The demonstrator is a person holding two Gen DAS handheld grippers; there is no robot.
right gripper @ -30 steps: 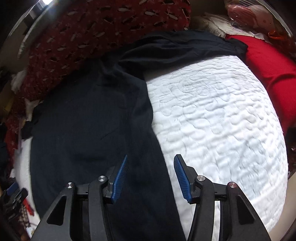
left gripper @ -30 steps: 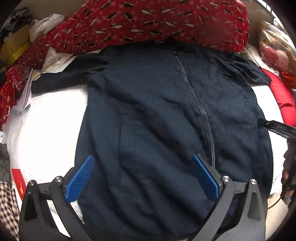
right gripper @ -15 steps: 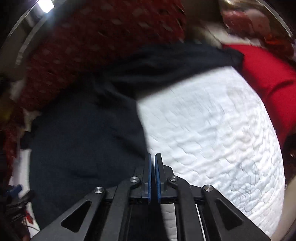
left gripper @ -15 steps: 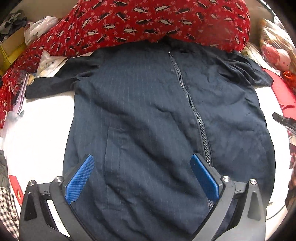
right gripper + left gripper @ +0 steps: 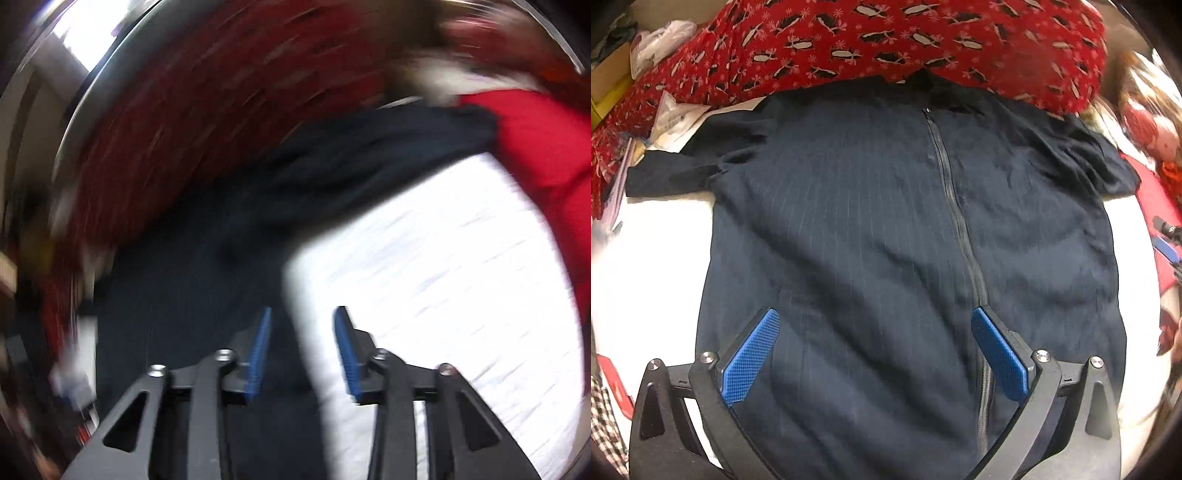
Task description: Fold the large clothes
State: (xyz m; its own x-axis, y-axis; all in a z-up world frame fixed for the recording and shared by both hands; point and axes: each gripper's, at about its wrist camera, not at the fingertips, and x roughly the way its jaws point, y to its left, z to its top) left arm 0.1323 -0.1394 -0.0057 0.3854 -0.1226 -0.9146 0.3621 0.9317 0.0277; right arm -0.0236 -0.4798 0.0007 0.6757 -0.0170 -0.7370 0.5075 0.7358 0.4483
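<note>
So the navy zip jacket [image 5: 871, 229] is spread flat on the white bed [image 5: 646, 251], collar tucked under the red patterned blanket [image 5: 886, 37]. My left gripper [image 5: 875, 350] hangs tilted steeply down over the jacket's lower half, jaws released wide, nothing pinched. My right gripper [image 5: 301, 350] sits at the jacket's right edge, aimed down at a slant; its jaws have just been opening, half apart, with the hem's edge between them but not clamped. That view's blurry.
</note>
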